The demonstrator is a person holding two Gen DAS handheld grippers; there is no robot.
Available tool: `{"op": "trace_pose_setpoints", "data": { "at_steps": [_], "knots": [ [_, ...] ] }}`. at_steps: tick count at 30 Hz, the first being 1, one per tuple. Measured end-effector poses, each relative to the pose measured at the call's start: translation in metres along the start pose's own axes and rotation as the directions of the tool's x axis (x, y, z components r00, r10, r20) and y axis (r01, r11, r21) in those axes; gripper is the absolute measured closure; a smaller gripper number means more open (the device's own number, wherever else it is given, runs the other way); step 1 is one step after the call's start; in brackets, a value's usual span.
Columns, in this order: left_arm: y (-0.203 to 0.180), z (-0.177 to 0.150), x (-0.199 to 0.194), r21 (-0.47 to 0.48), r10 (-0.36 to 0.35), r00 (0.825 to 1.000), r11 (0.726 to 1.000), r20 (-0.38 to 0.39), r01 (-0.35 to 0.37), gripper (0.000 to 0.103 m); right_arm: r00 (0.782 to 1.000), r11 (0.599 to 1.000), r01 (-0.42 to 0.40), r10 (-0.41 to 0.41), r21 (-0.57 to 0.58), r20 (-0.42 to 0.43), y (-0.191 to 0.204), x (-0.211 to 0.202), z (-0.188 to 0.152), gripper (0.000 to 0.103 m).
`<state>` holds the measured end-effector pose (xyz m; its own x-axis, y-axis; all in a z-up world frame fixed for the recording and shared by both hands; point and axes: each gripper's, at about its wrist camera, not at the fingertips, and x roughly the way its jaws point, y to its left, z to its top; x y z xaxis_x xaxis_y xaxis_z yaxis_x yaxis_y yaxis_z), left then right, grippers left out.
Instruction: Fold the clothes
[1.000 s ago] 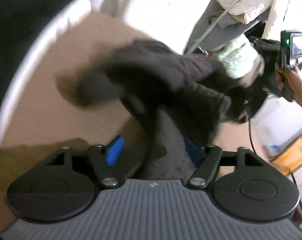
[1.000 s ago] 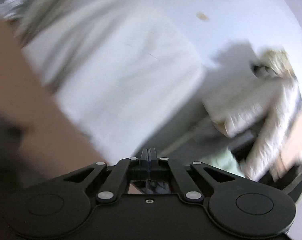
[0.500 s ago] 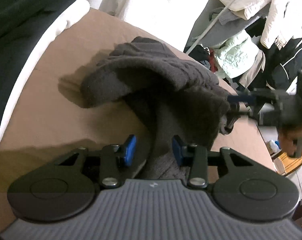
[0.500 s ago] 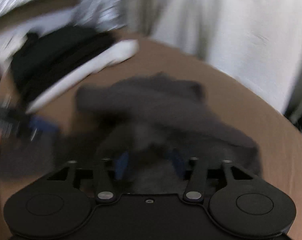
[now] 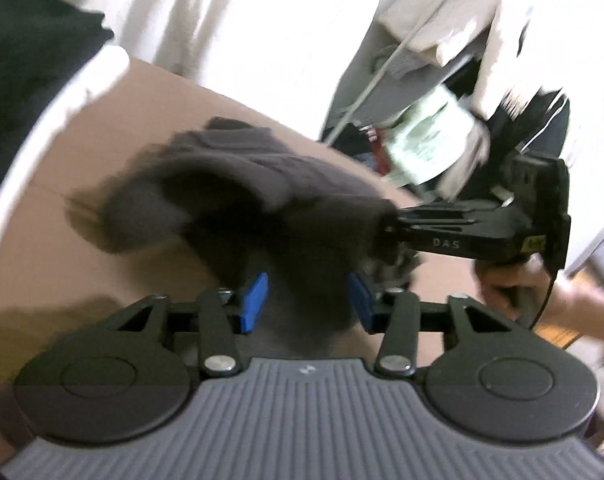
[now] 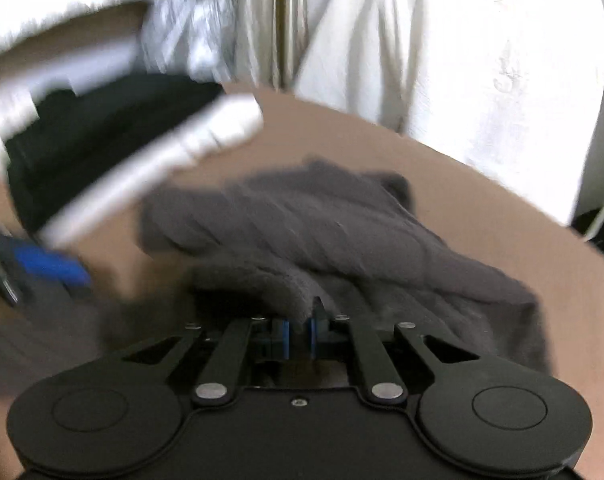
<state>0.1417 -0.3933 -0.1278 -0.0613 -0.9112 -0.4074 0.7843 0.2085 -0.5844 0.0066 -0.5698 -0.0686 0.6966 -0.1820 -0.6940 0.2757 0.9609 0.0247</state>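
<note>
The right tongs [image 6: 299, 334] were closing, pinching a fold of the dark grey knitted garment [image 6: 310, 220]; the left tongs [image 5: 306, 300] were opening around it on the brown tabletop [image 5: 113, 200].

Count by kind, both views:
- Dark grey garment [image 5: 261, 184]: one, bunched on the brown surface [image 5: 113, 264].
- Tools: two, the left tool [image 5: 308, 300] and the right tool [image 6: 299, 334]; each has two blue pads.
- Hands in view: one [image 5: 514, 284].
- Black cloth on white bedding [image 6: 101, 136]: one pile.
- Heap of mixed clothes at back [image 5: 442, 92]: one; items too blurred to count.
</note>
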Motion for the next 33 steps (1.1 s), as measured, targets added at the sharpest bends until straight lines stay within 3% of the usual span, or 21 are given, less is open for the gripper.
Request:
{"op": "trace_pose_setpoints", "data": {
  "at_steps": [4, 6, 7, 10, 11, 12, 14, 16, 17, 18, 20, 21, 23, 25, 27, 29, 30, 33],
  "knots": [
    [-0.024, -0.007, -0.003, 0.145, 0.034, 0.998, 0.988, 0.060, -0.042, 0.041, 0.989, 0.989, -0.143, 0.142, 0.036, 0.026, 0.024, -0.022, 0.018, 0.092],
    [-0.027, -0.008, -0.005, 0.127, 0.004, 0.996, 0.992, 0.094, -0.016, 0.022, 0.976, 0.975, -0.218, 0.217, 0.034, 0.028, 0.038, -0.029, 0.026, 0.092],
    [-0.026, -0.009, -0.005, 0.089, -0.015, 0.994, 0.996, 0.109, 0.006, 0.017, 0.966, 0.966, -0.258, 0.257, 0.030, 0.026, 0.045, -0.031, 0.029, 0.092],
    [-0.022, -0.008, -0.004, 0.051, -0.033, 0.991, 0.998, 0.133, 0.027, 0.016, 0.923, 0.923, -0.384, 0.383, 0.013, 0.032, 0.071, -0.040, 0.037, 0.092],
    [-0.021, -0.008, -0.005, 0.058, -0.031, 0.990, 0.998, 0.138, 0.023, 0.022, 0.914, 0.915, -0.404, 0.404, -0.007, 0.028, 0.079, -0.043, 0.037, 0.092],
    [-0.020, -0.007, -0.007, 0.073, -0.022, 0.989, 0.997, 0.148, 0.011, 0.049, 0.905, 0.905, -0.425, 0.425, -0.028, 0.024, 0.087, -0.046, 0.038, 0.092],
    [-0.023, -0.003, -0.016, 0.098, 0.009, 0.984, 0.995, 0.177, -0.026, 0.083, 0.887, 0.885, -0.460, 0.462, -0.068, 0.015, 0.102, -0.052, 0.040, 0.092],
    [-0.032, -0.001, -0.027, 0.131, 0.095, 0.968, 0.983, 0.232, -0.128, 0.085, 0.907, 0.906, -0.418, 0.420, -0.071, 0.018, 0.100, -0.056, 0.039, 0.091],
    [-0.038, -0.002, -0.033, 0.156, 0.153, 0.948, 0.967, 0.278, -0.202, 0.086, 0.911, 0.911, -0.411, 0.411, -0.026, 0.034, 0.090, -0.058, 0.039, 0.087],
    [-0.045, -0.005, -0.040, 0.183, 0.217, 0.915, 0.939, 0.341, -0.290, 0.086, 0.915, 0.915, -0.403, 0.401, 0.020, 0.050, 0.081, -0.060, 0.038, 0.079],
    [-0.054, -0.006, -0.054, 0.191, 0.279, 0.861, 0.902, 0.425, -0.387, 0.086, 0.930, 0.923, -0.366, 0.360, 0.116, 0.070, 0.059, -0.060, 0.032, 0.052],
    [-0.056, -0.006, -0.062, 0.176, 0.296, 0.838, 0.894, 0.458, -0.412, 0.086, 0.943, 0.931, -0.331, 0.325, 0.152, 0.066, 0.047, -0.058, 0.024, 0.049],
    [-0.049, -0.002, -0.079, 0.111, 0.296, 0.822, 0.912, 0.486, -0.395, 0.086, 0.963, 0.937, -0.268, 0.267, 0.223, 0.036, 0.027, -0.041, 0.010, 0.047],
    [-0.044, -0.001, -0.090, 0.074, 0.320, 0.799, 0.908, 0.510, -0.411, 0.086, 0.977, 0.929, -0.191, 0.210, 0.318, -0.027, 0.007, -0.030, -0.015, 0.047],
    [-0.042, 0.001, -0.094, 0.069, 0.352, 0.776, 0.890, 0.524, -0.450, 0.086, 0.985, 0.896, -0.085, 0.141, 0.435, -0.098, -0.010, -0.023, -0.043, 0.047],
    [-0.038, 0.005, -0.096, 0.050, 0.364, 0.771, 0.890, 0.523, -0.454, 0.086, 0.979, 0.841, 0.037, 0.078, 0.540, -0.189, -0.019, -0.020, -0.070, 0.045],
    [-0.034, 0.006, -0.097, 0.034, 0.361, 0.776, 0.898, 0.517, -0.440, 0.086, 0.975, 0.812, 0.041, 0.095, 0.582, -0.202, -0.019, -0.022, -0.083, 0.045],
    [-0.029, 0.008, -0.096, 0.015, 0.365, 0.780, 0.902, 0.508, -0.432, 0.086, 0.960, 0.717, -0.058, 0.230, 0.694, -0.157, -0.012, -0.024, -0.112, 0.045]
  ]
}}
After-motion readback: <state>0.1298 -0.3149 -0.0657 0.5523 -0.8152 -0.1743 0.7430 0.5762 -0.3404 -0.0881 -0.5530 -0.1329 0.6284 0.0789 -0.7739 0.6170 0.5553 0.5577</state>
